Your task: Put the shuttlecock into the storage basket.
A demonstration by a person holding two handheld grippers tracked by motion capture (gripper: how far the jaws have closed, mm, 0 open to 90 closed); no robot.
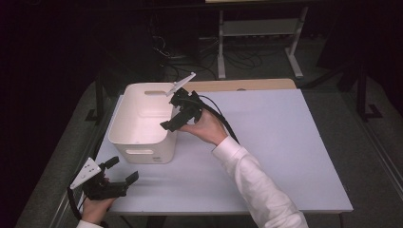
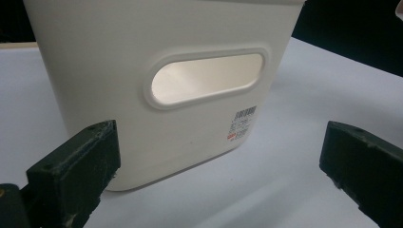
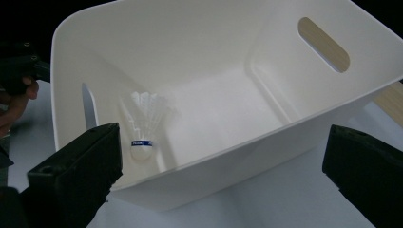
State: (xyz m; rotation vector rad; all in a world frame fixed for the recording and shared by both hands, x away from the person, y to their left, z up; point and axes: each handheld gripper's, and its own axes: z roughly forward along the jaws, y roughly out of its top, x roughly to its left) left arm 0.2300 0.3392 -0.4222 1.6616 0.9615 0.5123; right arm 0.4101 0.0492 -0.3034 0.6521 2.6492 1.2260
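High view, near edge of table [image 1: 285,156]: left tongs [image 1: 124,170] rest with jaws spread wide, nothing in them, aimed at the white bin [image 1: 142,142]. Barcode sticker [image 2: 242,122] on bin's near wall; print too small to read. Farther in, right tongs [image 1: 167,126] hang over the bin's rim, jaws fully apart, empty. Shuttlecock [image 3: 144,124] lies inside the bin on its floor, blue band with illegible lettering. Judgement: drop-off done; only withdrawal left.
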